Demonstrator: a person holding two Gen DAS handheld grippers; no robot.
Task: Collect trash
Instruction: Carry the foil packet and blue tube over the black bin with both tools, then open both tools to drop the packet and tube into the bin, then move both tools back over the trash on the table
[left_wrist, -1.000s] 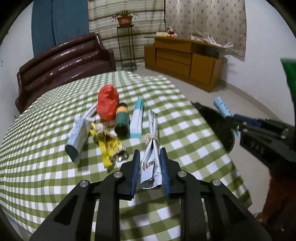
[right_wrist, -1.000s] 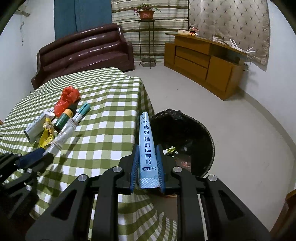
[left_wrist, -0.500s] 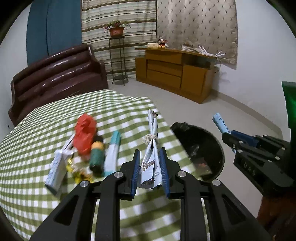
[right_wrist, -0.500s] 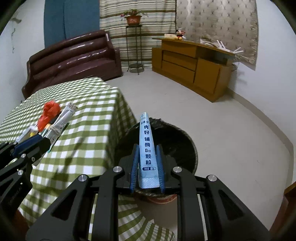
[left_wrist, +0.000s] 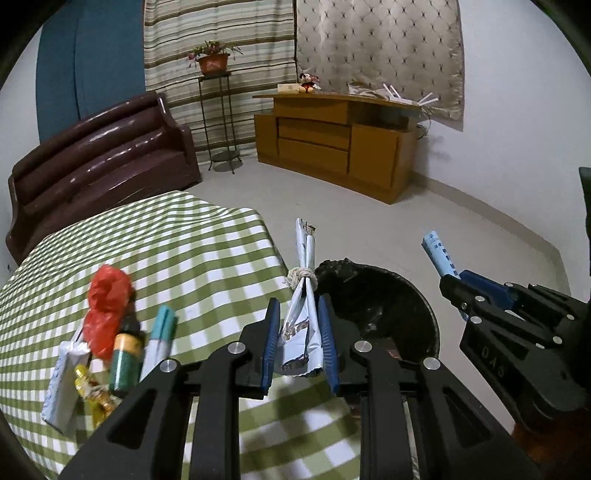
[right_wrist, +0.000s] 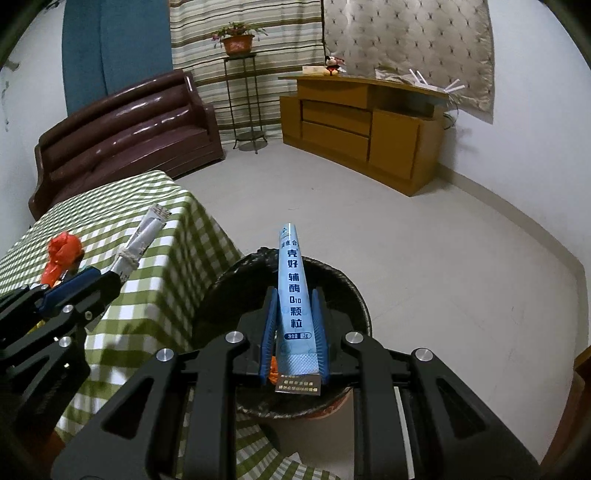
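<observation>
Over black-lined round bin (right_wrist: 354, 295) | right gripper (right_wrist: 293, 332) clamped pale-blue foil sachet (right_wrist: 293, 295); left gripper (left_wrist: 299, 339) clamped string-tied silver wrapper bundle (left_wrist: 304, 273) | both likely light, limp; lower-end holds suited

The room was evenly lit from overhead, neither dim nor harsh. Glare sat in pale streaks on the brown sofa (left_wrist: 99, 155), and the bolts of my left claw (left_wrist: 300, 338) caught bright spots. My claws threw soft shadows onto the checked cloth of the desk (left_wrist: 177, 258) below them. Both fisheye views bent the walls and floor into curves, with black corners. The near edge of the cloth looked smeared; the far cabinet (right_wrist: 354, 125) stayed fairly sharp.
</observation>
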